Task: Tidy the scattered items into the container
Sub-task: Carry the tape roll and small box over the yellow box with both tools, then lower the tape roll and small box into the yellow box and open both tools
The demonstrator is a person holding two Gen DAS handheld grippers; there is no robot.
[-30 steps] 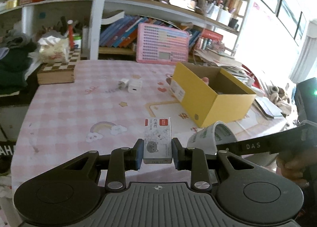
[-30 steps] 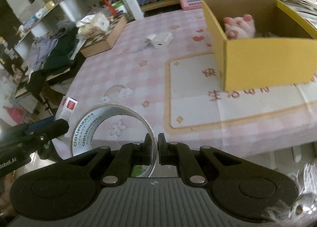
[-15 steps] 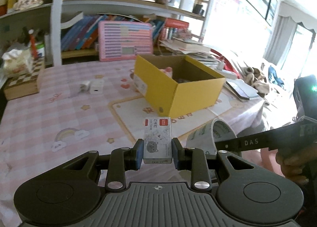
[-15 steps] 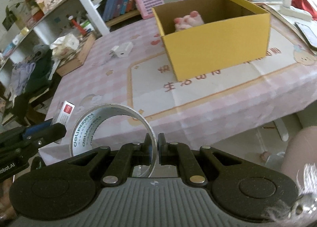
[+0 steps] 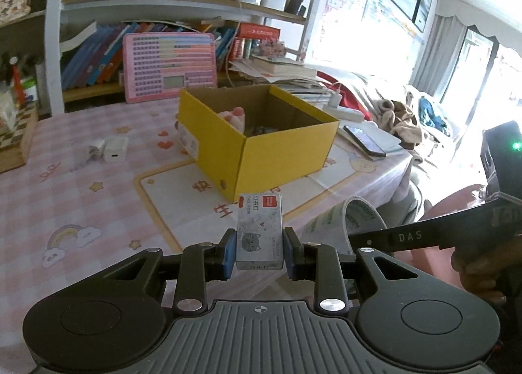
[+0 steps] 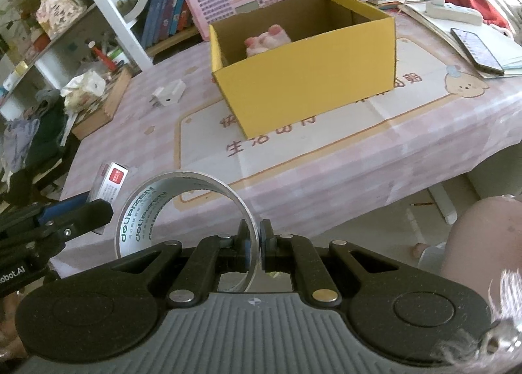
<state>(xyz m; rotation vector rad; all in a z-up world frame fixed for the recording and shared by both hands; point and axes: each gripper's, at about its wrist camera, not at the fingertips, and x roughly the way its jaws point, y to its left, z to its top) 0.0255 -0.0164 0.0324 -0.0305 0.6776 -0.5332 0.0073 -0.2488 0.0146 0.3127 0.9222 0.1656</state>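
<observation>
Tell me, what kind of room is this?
Most likely a lived-in home study or child's room: packed bookshelves behind a table with a pink cartoon tablecloth, and a pink toy keyboard board leaning against the shelf.

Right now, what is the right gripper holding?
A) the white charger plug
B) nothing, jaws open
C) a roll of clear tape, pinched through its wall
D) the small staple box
C: the right gripper is closed on the wall of the tape roll, short of the yellow box, while the staple box sits in the left gripper.
</observation>
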